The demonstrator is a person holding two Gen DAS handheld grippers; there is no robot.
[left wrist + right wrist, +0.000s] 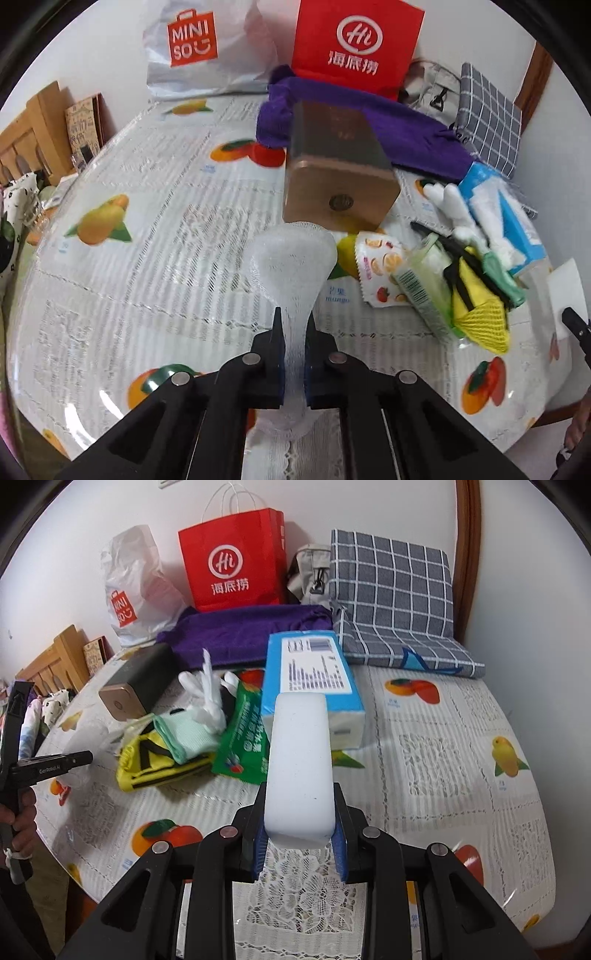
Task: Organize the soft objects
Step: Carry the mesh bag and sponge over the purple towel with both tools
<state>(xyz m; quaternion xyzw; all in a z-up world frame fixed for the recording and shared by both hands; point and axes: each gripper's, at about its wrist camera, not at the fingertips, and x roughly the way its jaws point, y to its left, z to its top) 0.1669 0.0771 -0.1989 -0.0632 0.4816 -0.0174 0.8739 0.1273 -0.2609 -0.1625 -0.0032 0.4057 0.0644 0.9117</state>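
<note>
The left claw (294,334) grips a white foam net (291,258); the right claw (300,812) grips a white sponge (299,768). Beside the tissue pack (314,672), a mixed pile (177,738) remains unsorted.

The white plastic bag (207,48) at the wall bears an orange panel reading "MINISO". The red paper bag (356,44) beside it shows a white ring with "Hi" and the characters "海底捞" beneath. The fruit-print tablecloth (147,229) carries the small word "mango" under a fruit. In the right wrist view, the left gripper (79,757) arm reads "GenRobot.AI"
</note>
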